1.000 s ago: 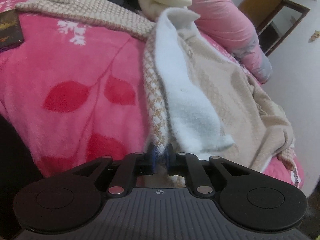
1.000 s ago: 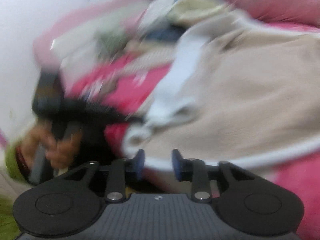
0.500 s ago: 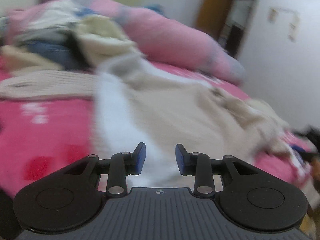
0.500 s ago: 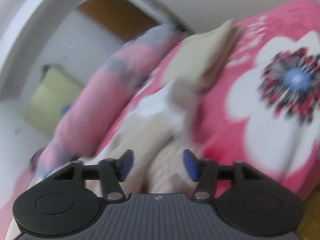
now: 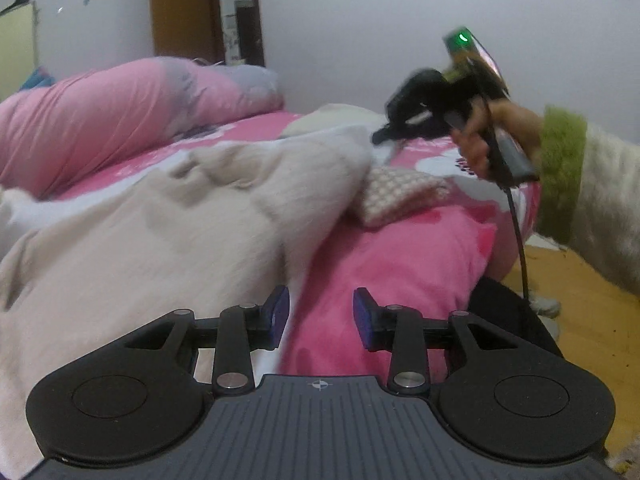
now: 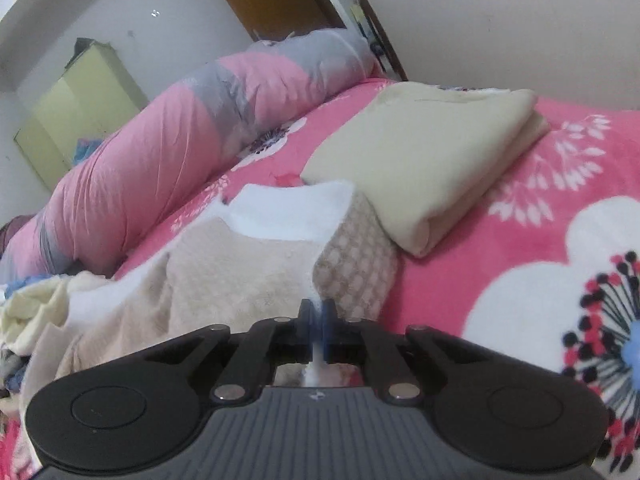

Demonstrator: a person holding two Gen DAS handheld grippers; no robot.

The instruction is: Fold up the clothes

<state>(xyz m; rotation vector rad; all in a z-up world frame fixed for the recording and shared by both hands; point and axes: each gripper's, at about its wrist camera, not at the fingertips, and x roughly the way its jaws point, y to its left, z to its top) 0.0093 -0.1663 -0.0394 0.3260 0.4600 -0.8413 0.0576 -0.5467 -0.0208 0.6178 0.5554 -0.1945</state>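
A beige knit sweater with white fleece lining is spread across the pink floral blanket on the bed, so that's where the task's thing sits right now. In the right wrist view, the right gripper is clamped down on the sweater's edge: the two blue pads are pressed together with a thin strip of white fabric pinched between them. A checked knit bit of the same sweater is seen just past the pads, and it's touching a neatly folded cream garment that lies further up the blanket. A long pink and grey rolled duvet runs along the far side of the bed.

From the left wrist view, the left gripper is seen with its jaws apart and opening, nothing between the pads except bare blanket behind them; the sweater's edge lies just beside the left pad. The person's right hand with a green cuff is visible over there too, wrapped around the other gripper's handle, pretty blurred. Wooden floor shows past the bed's corner.
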